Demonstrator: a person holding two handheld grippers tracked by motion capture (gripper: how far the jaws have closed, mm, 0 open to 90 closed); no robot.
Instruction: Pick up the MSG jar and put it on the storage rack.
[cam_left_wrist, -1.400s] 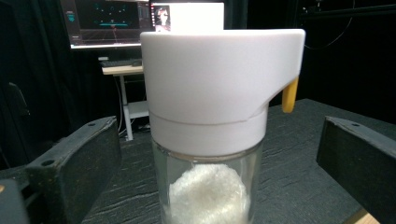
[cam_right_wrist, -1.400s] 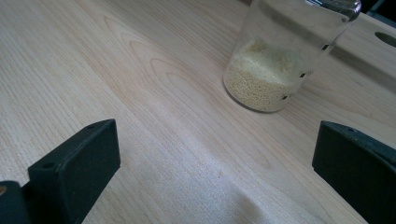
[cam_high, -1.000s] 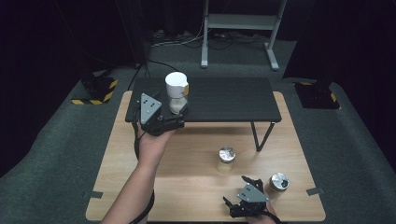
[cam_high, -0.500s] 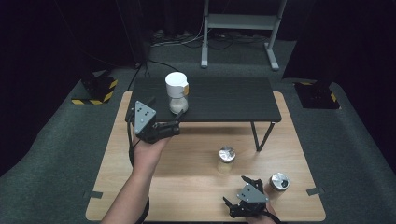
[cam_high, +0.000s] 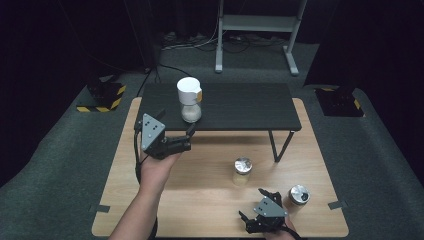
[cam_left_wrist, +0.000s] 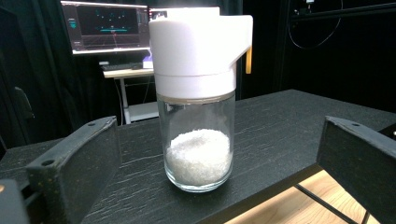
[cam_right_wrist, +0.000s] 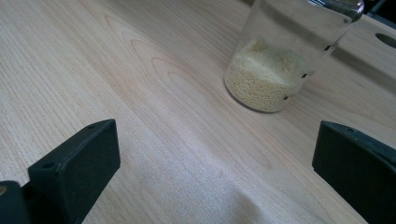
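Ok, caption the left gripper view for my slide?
Open left gripper faces a white-capped glass shaker of white grains on the black shelf.

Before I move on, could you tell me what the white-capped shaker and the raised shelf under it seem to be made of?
Shaker: clear, glossy body, probably glass; the white granules show through. Matte white cap, likely plastic. Raised shelf: black board with visible grain, apparently wood or laminate.

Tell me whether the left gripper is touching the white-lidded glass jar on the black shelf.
Apart. In the left gripper view the white-lidded jar stands between the open jaws of the left gripper, with black shelf visible either side.
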